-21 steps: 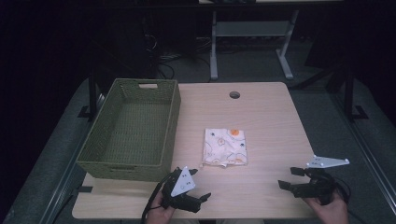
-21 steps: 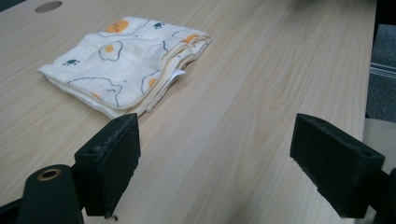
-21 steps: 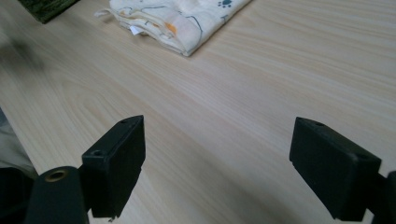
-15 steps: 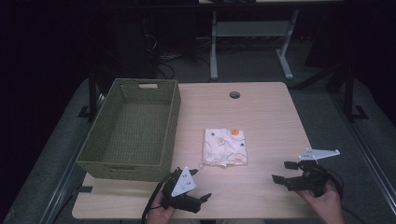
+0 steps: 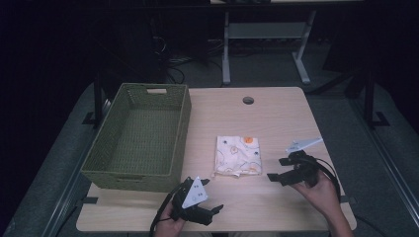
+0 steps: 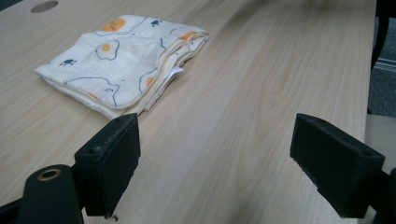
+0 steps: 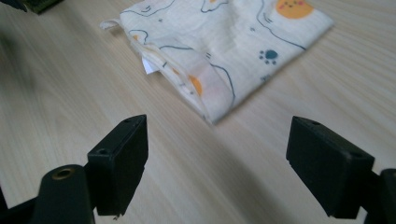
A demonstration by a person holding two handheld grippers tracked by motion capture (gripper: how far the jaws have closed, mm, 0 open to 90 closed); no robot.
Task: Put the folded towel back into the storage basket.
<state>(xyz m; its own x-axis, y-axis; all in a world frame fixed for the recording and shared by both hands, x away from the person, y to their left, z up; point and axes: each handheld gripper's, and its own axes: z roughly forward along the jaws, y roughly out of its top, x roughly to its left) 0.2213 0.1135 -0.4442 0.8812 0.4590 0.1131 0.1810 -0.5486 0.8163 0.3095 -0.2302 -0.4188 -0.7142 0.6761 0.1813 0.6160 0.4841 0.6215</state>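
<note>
A folded cream cloth [image 5: 238,155] printed with eggs and paw marks lies flat in the middle of the wooden table [image 5: 276,113]. My right gripper [image 5: 277,169] hovers just right of the cloth, jaws wide open and empty; in the right gripper view the cloth [image 7: 219,42] lies a short way ahead of the open gripper [image 7: 215,172]. My left gripper [image 5: 211,195] rests near the table's front edge, below and left of the cloth, open with nothing between its jaws. In the left gripper view the cloth [image 6: 123,58] sits ahead of the open gripper [image 6: 215,168], to the left.
A green woven basket [image 5: 143,173] stands empty on the table's left side. A round cable hole [image 5: 248,100] sits near the far edge. A metal desk frame [image 5: 267,34] stands on the dark floor beyond the table.
My right gripper has moved left and slightly forward, from the table's right edge to close beside the cloth. The left gripper has stayed where it was.
</note>
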